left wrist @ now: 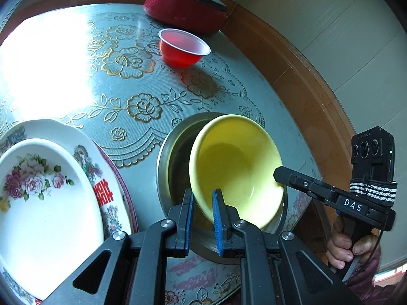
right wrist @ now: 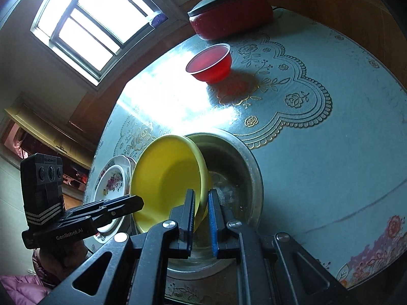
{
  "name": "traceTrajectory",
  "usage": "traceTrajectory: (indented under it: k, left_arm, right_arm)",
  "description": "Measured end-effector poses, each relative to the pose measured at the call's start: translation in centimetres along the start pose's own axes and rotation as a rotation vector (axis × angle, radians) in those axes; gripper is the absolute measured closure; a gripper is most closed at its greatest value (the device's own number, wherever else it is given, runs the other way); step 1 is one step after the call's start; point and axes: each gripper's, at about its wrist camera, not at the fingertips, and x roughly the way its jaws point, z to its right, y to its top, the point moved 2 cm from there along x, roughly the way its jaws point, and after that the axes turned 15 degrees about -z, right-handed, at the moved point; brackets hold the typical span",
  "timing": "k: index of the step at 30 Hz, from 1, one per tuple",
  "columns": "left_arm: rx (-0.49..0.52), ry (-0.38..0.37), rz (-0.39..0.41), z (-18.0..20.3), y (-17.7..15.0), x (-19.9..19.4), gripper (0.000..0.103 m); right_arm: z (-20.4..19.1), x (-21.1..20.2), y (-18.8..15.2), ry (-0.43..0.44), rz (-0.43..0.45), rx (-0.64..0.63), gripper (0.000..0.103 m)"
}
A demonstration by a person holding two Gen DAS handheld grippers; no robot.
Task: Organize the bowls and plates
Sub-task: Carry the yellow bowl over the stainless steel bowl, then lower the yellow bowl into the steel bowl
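Note:
A yellow bowl hangs tilted, partly inside a steel bowl that stands on the table. My left gripper is shut on the yellow bowl's near rim, and in the right wrist view it reaches that bowl from the left. On the opposite rim my right gripper is shut as well, and the left wrist view shows its tip at the bowl's right edge. A white floral plate lies stacked on larger plates left of the bowls.
A red plastic bowl stands farther back on the lace-patterned table cover. Behind it sits a red lidded pot. The round table's wooden edge curves along the right, next to a wall.

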Motion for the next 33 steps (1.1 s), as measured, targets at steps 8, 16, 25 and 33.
traceTrajectory:
  k: [8,16,25,33]
  left_arm:
    - [0.031,0.039,-0.025,0.2,0.0,1.0,0.089]
    - [0.048,0.080,-0.019,0.2,0.4,1.2,0.088]
    - [0.081,0.134,-0.001,0.7,0.6,1.7,0.088]
    - [0.091,0.152,0.001,0.8,0.6,1.7,0.088]
  right_arm:
    - [0.5,0.7,-0.6,-0.041,-0.028,0.028,0.090]
    - [0.2,0.4,-0.6,-0.088,-0.015,0.013,0.087]
    - [0.3,1.0,-0.2,-0.117,-0.014,-0.002,0.086]
    - [0.3,1.0,-0.1,-0.111,-0.010,-0.002,0.086]
